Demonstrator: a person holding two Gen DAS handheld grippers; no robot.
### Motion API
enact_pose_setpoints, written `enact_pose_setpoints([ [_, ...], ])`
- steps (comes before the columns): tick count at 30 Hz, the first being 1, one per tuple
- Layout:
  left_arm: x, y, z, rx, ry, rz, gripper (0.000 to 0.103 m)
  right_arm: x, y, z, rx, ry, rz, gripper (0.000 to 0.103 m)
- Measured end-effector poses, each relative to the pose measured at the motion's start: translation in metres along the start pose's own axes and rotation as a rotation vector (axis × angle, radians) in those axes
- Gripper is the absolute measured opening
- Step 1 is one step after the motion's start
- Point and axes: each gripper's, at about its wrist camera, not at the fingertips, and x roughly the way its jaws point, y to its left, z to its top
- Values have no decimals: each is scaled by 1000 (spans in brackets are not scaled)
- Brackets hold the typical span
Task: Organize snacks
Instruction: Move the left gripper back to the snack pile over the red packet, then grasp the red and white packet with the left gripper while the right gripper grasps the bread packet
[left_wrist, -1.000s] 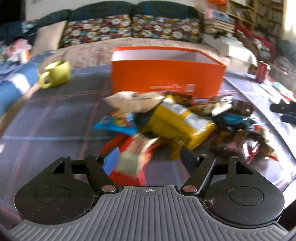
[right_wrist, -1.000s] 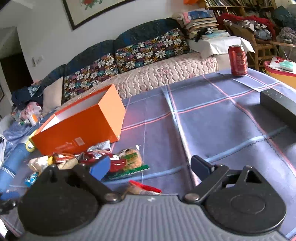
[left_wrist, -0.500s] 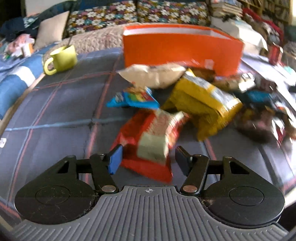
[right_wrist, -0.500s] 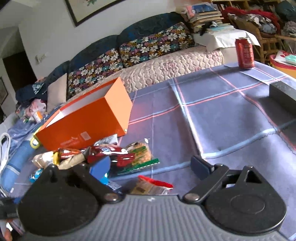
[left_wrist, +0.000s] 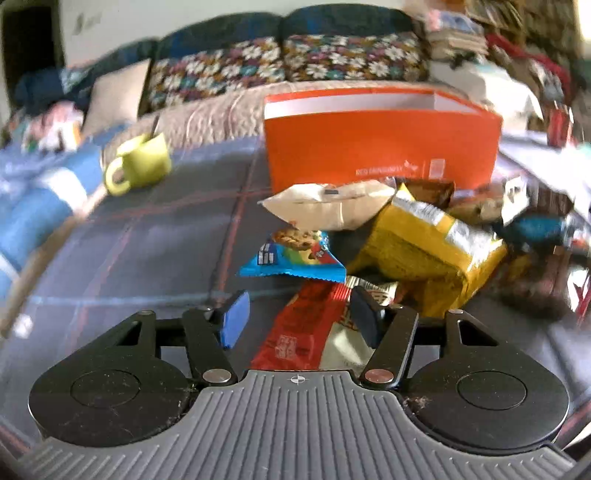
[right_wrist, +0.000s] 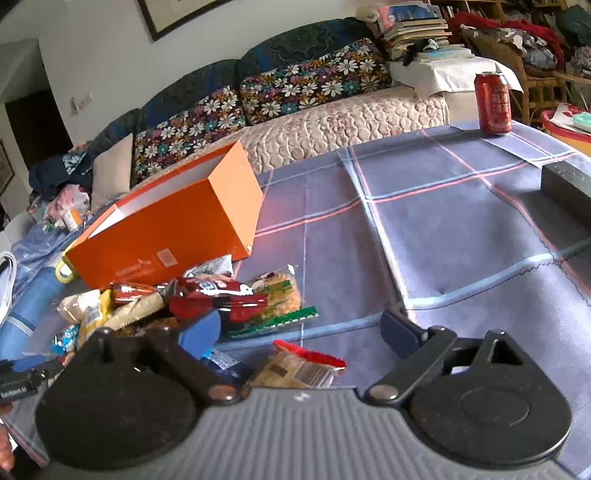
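I am holding my left gripper (left_wrist: 299, 317) low over the near end of the snack pile (left_wrist: 406, 243), its jaws partly open after closing in within the last second. A red snack packet (left_wrist: 295, 328) is lying between the fingers; the right pad seems to be touching its edge and the left pad is standing clear, though the blur makes this hard to judge, so I am not gripping it. Just beyond it a blue cookie packet (left_wrist: 291, 258) is lying flat on the bench (left_wrist: 147, 243), with a pale bag (left_wrist: 328, 206) behind it and a yellow bag (left_wrist: 424, 251) to the right. The orange box (left_wrist: 380, 147) is standing open-topped behind the pile, touching or nearly touching the far snacks. A green mug (left_wrist: 142, 162) is sitting well to the left.

I am holding my right gripper (right_wrist: 299, 328) wide open and empty above the checked cloth, with a small red-edged packet (right_wrist: 303, 365) lying beneath and between its fingers. A red can (right_wrist: 493, 103) is standing upright at the far edge of the bench.
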Motion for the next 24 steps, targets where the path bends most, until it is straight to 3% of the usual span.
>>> enact_pose_setpoints([
  [7,0,-1,0,-20,22,-12,25,1,3,-1,-10,12,9,93],
  [9,-3,1,-5,-57,37,-56,24,0,3,-1,-9,17,14,93],
  [16,-9,5,-9,-107,41,-91,29,-16,9,-20,16,32,16,93],
  [19,-9,7,-11,-125,34,-98,33,-15,20,-39,-35,64,-11,94],
  [24,-7,13,-12,-176,47,-114,35,-9,39,-44,-149,62,-56,93],
])
